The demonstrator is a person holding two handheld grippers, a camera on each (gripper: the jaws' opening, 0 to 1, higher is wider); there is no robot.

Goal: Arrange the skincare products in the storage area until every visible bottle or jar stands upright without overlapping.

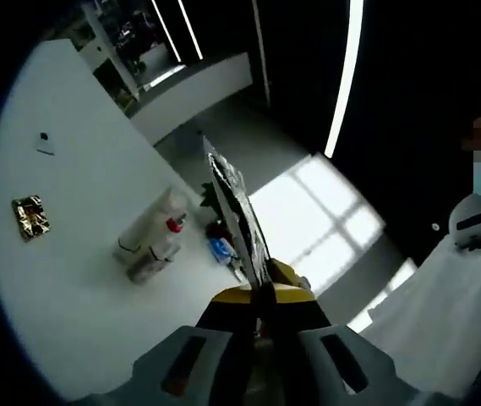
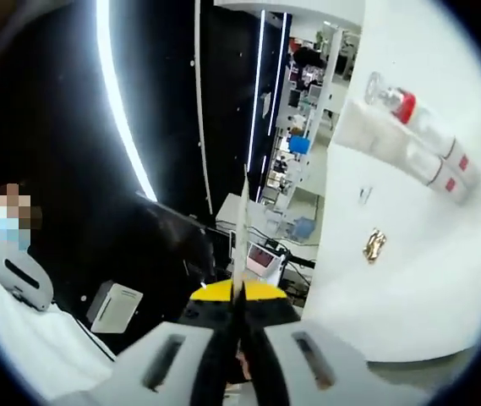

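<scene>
We take the skincare bottles [image 1: 151, 237] as our landmark: pale containers, one with a red cap [image 1: 174, 224], grouped on the white table [image 1: 62, 169]; whether they stand or lie, we cannot tell. Near them, toward the table's edge, sit small red and blue items [image 1: 221, 245], too blurred to name. Well apart lies a gold packet [image 1: 30, 216]. Our left gripper [image 1: 261, 292] is pinched shut on a thin silvery sachet [image 1: 236, 203], likely lifted clear for placing. Our right gripper [image 2: 240, 296] is closed on a thin sheet [image 2: 242, 228], seen edge-on, away from the bottles [image 2: 418, 139].
</scene>
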